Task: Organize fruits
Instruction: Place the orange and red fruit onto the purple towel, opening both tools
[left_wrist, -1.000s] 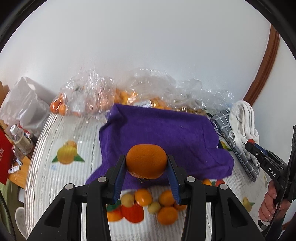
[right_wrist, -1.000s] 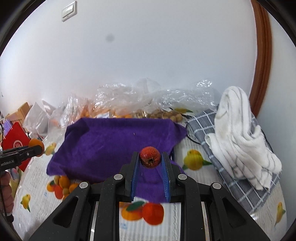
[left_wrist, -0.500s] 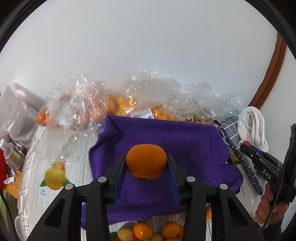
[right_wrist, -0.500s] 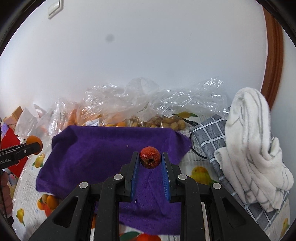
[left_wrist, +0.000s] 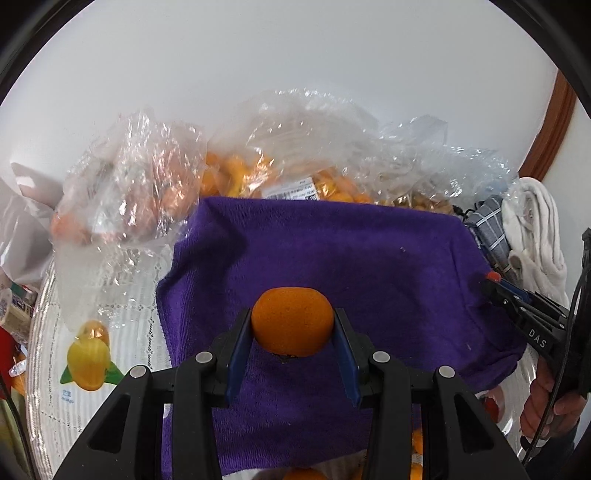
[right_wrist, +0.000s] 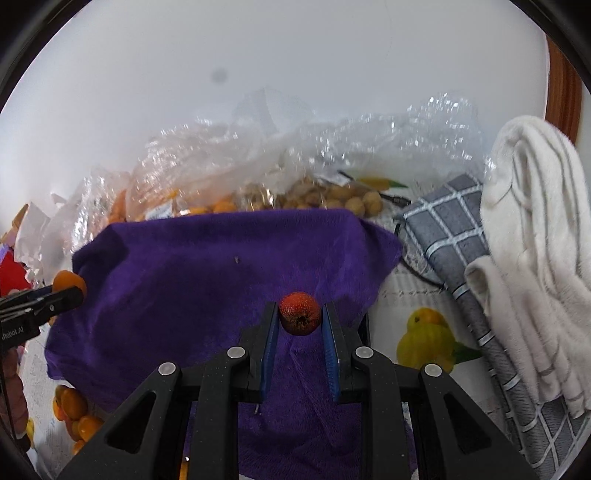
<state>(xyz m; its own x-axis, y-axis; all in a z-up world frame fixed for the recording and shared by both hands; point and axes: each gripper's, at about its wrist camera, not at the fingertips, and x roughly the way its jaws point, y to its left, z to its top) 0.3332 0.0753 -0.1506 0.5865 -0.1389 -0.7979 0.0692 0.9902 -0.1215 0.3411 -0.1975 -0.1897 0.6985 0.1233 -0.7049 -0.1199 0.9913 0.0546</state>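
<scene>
Both grippers are moving in over the purple towel (left_wrist: 332, 258): left gripper (left_wrist: 292, 328) clamping an orange (left_wrist: 291, 321), right gripper (right_wrist: 300, 319) pinching a red fruit (right_wrist: 299, 313), both seemingly nearing placement.

Black tool (left_wrist: 291, 332), blue pads (left_wrist: 236, 354), silver screws.

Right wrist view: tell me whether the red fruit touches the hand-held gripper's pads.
Touching. The right wrist view shows the red fruit pinched between both blue pads of the right hand-held gripper, no gap either side.
</scene>
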